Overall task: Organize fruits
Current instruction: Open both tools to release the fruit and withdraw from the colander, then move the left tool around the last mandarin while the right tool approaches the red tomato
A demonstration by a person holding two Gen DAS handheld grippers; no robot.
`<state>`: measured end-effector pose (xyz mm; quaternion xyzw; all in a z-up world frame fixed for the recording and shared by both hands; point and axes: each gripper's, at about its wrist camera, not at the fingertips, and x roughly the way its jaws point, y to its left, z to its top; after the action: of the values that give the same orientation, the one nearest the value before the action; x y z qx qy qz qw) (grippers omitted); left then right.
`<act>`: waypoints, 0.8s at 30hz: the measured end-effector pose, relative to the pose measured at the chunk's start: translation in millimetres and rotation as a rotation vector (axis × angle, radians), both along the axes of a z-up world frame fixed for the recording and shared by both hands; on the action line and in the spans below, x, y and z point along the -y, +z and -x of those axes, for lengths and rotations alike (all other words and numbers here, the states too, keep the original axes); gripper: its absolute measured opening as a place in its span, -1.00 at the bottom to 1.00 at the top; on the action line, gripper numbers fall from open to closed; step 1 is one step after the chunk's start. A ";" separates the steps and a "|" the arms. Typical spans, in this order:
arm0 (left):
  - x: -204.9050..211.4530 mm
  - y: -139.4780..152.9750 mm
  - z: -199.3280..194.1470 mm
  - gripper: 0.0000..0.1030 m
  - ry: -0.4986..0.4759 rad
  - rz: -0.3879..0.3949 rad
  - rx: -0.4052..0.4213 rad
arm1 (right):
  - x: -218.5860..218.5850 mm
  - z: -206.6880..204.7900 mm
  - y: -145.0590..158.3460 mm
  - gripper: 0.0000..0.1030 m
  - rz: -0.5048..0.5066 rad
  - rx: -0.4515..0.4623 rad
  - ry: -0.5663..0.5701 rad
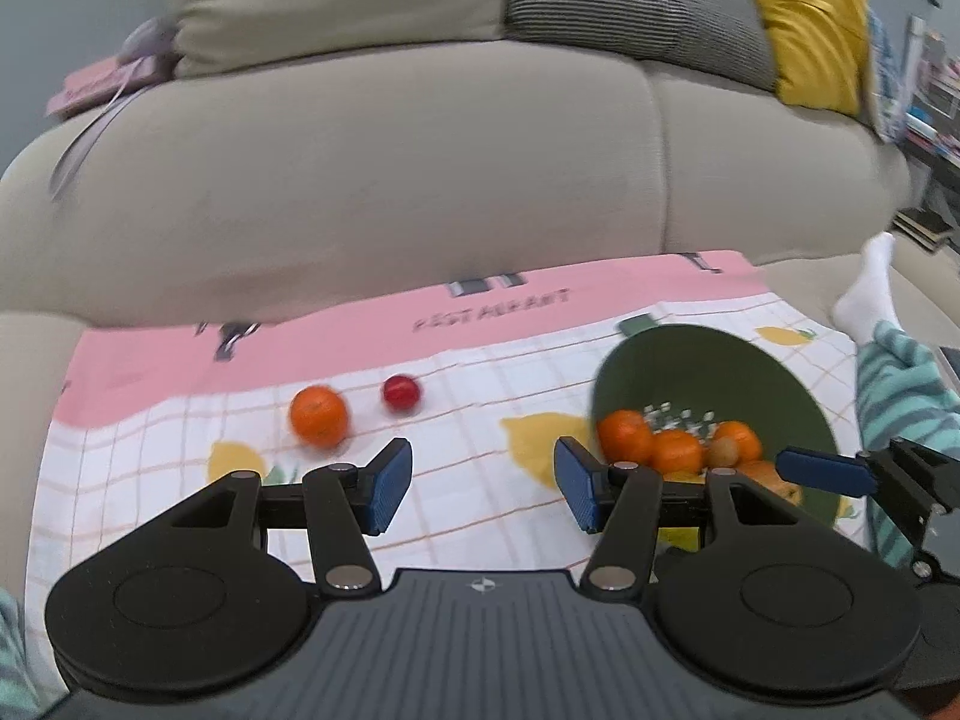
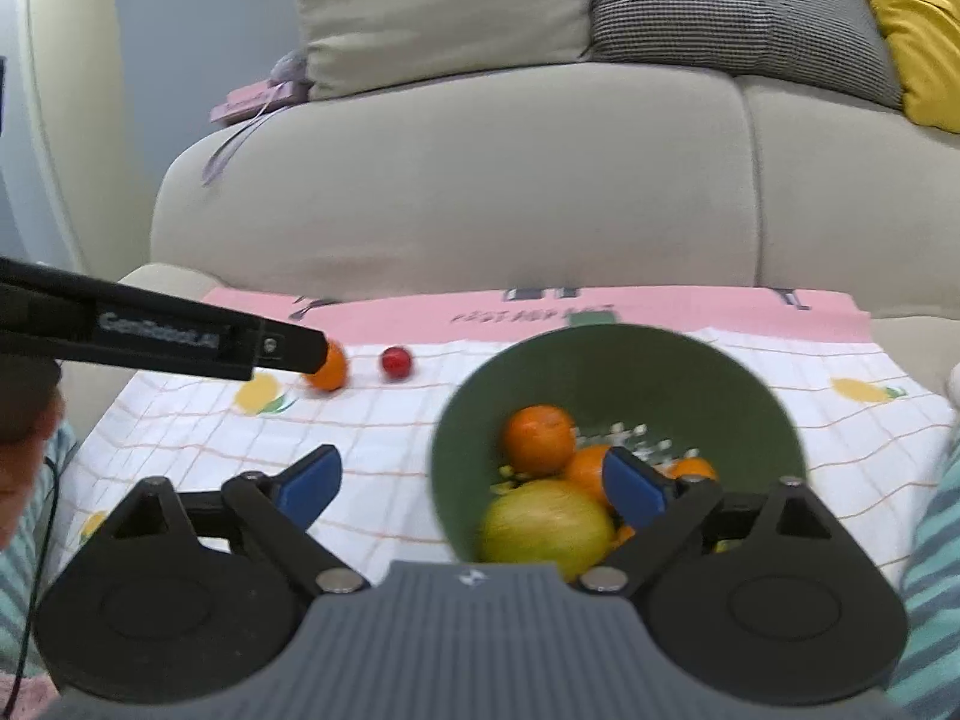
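Both grippers stand wide and empty: the left gripper [image 1: 483,483] points at cloth short of an orange [image 1: 318,416] and red fruit [image 1: 401,393], while the right gripper's [image 2: 474,480] fingers flank the fruit-filled green bowl [image 2: 600,360].

Left hand-held gripper [image 1: 483,483]: I am looking at a grey ribbed body with a small round emblem, two black disc-shaped housings, black linkage arms pinned with silver round-headed screws, and blue textured pads [image 1: 393,483] facing the fingers. Right hand-held gripper [image 2: 474,489]: I am seeing the same build and colours. A white lettered label is showing along the left unit's black side in the right wrist view, too blurred to read. I am wearing teal-and-grey striped trousers [image 1: 900,384] and a white sock [image 1: 870,294].
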<state>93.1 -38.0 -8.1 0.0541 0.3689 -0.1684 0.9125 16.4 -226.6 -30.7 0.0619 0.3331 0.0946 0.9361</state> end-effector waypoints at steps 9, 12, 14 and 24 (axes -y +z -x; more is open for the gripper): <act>-34.2 -8.8 -12.0 0.25 0.074 0.057 -0.032 | -34.7 -11.2 -2.0 0.79 0.041 -0.010 0.061; -44.1 -12.3 -17.7 0.25 0.099 0.078 -0.042 | -42.5 -19.3 -2.5 0.79 0.054 -0.007 0.073; -50.9 -15.3 -21.9 0.25 0.119 0.095 -0.049 | -46.7 -25.6 -3.1 0.79 0.059 -0.005 0.078; -78.3 -32.7 -47.8 0.25 0.196 0.142 -0.079 | -67.9 -67.1 -8.5 0.70 0.064 -0.001 0.100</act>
<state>140.9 40.3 -40.8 -0.0537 0.3953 -0.1059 0.9109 83.5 -158.8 -39.2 0.0152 0.3391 0.1304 0.9316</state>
